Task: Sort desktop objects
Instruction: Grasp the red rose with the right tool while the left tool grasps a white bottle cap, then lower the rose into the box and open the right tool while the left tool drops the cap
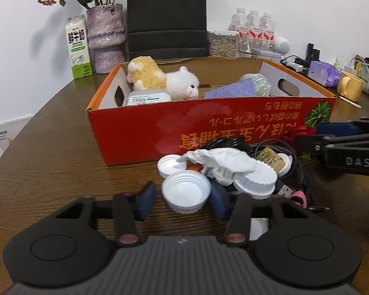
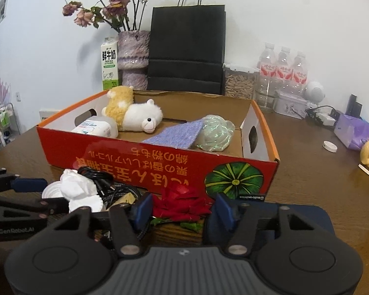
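Blue pads of the left gripper [image 1: 183, 200] stand either side of a white plastic lid [image 1: 185, 193], its open hollow facing up and toward the camera; the right-hand pad seems to touch the rim while a sliver of wood shows at the left one, so the jaws are narrowed but not yet pressing. The right gripper [image 2: 180, 210] brackets a red fabric rose [image 2: 182, 206] lying on the wooden table [image 2: 307, 184], with visible gaps on both sides. Both look mid-grasp, at the pick stage of sorting. Next each needs to finish closing, lift clear of the tangle of cable [image 1: 233, 142], crumpled tissue [image 1: 223, 162] and other lids, then carry over the near wall of the red cardboard box [image 1: 209, 127] just behind. The lid is round, without a long axis; the rose's stem direction I cannot tell.
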`<state>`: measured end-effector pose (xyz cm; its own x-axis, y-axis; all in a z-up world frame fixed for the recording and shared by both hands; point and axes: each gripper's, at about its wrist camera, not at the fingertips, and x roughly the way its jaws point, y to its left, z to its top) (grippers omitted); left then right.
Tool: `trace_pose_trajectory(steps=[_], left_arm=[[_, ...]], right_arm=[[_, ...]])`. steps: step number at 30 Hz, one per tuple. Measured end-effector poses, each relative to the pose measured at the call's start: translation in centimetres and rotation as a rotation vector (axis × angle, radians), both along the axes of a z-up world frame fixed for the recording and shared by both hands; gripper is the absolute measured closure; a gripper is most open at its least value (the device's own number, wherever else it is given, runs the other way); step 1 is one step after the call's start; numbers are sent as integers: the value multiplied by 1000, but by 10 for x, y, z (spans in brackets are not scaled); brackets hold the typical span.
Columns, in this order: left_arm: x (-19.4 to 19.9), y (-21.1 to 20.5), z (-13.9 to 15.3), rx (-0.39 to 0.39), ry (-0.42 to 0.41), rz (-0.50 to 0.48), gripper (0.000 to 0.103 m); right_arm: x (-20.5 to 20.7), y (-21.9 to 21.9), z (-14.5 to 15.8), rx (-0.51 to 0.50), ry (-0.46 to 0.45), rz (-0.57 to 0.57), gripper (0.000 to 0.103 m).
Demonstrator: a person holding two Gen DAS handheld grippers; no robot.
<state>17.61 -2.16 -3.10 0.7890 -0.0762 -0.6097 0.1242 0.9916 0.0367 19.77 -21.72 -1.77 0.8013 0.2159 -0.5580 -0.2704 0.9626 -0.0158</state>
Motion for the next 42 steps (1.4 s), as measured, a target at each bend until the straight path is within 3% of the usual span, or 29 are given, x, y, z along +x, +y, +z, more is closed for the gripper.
trace_pose_trajectory(steps=[6, 16, 24, 33, 37, 42], left_arm=[[-3, -3, 0, 18, -8, -11, 61], [-15, 5, 10, 10, -42, 20, 61], [-26, 18, 48, -36, -175, 88, 61], [8, -2, 94, -64, -305, 71, 61], [29, -13, 95, -73, -302, 67, 61], [57, -22, 76, -86, -259, 90, 61]], right_arm=[[-1, -1, -1, 15, 13, 26, 76], [-13, -7, 6, 43, -18, 14, 78], [-29, -16, 32, 68, -107, 20, 79], [-10, -17, 68, 90, -222, 2, 79], [11, -12, 73, 97, -224, -4, 79], [40, -5, 63, 105, -189, -14, 79]])
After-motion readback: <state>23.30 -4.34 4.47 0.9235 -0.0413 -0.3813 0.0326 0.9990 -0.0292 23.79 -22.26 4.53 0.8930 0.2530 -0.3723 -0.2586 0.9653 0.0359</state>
